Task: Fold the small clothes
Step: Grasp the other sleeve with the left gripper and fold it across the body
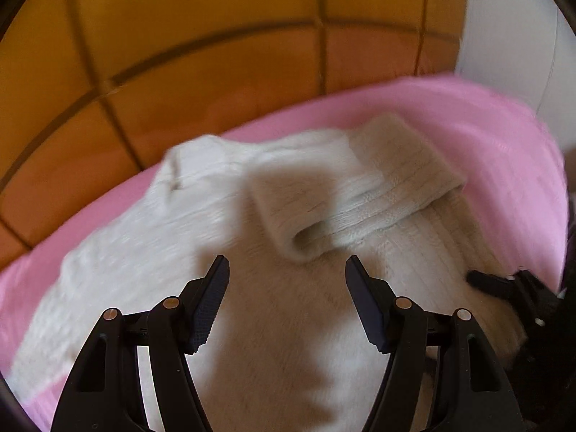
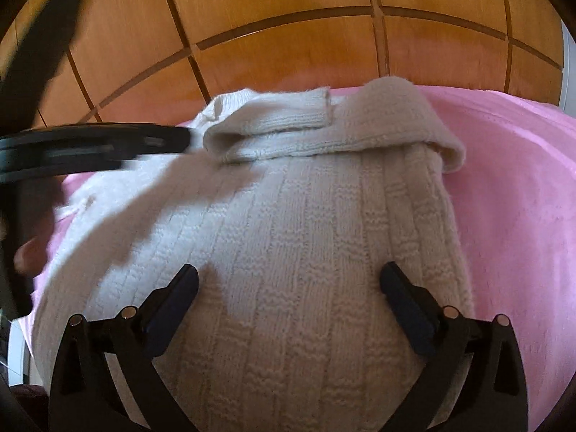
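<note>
Sweater [image 2: 306, 252] lies on pink cloth [image 2: 511, 187]; both hand-held grippers [image 1: 287, 270] [image 2: 288, 280] gape, gripping nothing.

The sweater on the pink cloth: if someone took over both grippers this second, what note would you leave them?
Left gripper: open, empty, above the sweater.
Right gripper: open, empty, over the sweater's body.
Sweater: cream knit, lying flat on the pink cloth, before a wooden panel.
Done: one sleeve folded across the top.
Left: probably fold the other side in, then fold the body over.
</note>
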Motion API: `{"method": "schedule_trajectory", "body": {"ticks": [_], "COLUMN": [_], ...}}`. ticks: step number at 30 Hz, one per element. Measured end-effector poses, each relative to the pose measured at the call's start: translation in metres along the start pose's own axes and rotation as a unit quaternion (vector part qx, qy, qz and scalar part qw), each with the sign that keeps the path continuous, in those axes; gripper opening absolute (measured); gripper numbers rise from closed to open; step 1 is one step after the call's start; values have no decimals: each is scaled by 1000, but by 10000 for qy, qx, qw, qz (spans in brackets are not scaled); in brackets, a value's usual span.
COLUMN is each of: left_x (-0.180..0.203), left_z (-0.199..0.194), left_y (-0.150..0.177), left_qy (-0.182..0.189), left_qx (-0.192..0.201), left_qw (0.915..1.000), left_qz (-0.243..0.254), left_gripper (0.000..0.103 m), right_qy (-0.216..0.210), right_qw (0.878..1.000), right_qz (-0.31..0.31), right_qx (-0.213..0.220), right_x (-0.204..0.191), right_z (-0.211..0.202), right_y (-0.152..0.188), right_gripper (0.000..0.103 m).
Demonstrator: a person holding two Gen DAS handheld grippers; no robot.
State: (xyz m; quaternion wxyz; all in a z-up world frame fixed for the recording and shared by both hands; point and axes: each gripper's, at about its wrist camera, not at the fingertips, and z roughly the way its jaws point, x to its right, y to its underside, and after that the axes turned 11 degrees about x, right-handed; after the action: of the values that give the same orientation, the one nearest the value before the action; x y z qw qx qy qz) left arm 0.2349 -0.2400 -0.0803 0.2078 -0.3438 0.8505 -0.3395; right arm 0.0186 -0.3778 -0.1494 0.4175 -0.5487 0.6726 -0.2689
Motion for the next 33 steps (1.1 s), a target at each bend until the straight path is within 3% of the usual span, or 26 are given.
{"method": "schedule_trajectory", "body": {"ticks": [5,10,11,12,15,18,19,22,25,29,33], "left_x": [23,17,16,11,-23,-81,-104,-153,-179,-187,-202], "left_z": [41,68,69,70,60,38,30,13,6,7,11], "left_y": [-16,-34,-33,-33,-33,-19,-8,29,63,90,104], "left_qy": [-311,-238,-236,-232,-17,302,492,727,693,676,854], "left_qx": [-158,-228,-176,-150,-1,265,326,461,453,270,243], "left_qw": [9978,9993,9994,9996,9967,9737,9580,9184,8980,8854,8530], "left_qz": [563,194,181,90,-817,-2241,-2805,-3862,-4322,-4592,-5143], "left_gripper": [66,66,53,25,13,13,13,13,11,12,19], "right_qy": [-101,-146,-150,-155,-148,-130,-123,-84,-21,61,115], "right_qw": [9999,9998,9998,9998,9998,9999,9999,10000,10000,9999,9998], "right_qz": [86,122,123,127,120,100,92,50,-10,-88,-139], "right_qx": [38,51,49,46,41,27,23,0,-27,-64,-85], "right_x": [4,6,6,6,6,5,5,2,-1,-4,-8], "right_z": [-2,-2,-1,-1,-1,0,0,2,4,6,7], "right_y": [0,0,0,0,-1,-1,-1,-2,-2,-3,-4], "right_gripper": [101,101,101,101,101,101,101,101,101,101,101]}}
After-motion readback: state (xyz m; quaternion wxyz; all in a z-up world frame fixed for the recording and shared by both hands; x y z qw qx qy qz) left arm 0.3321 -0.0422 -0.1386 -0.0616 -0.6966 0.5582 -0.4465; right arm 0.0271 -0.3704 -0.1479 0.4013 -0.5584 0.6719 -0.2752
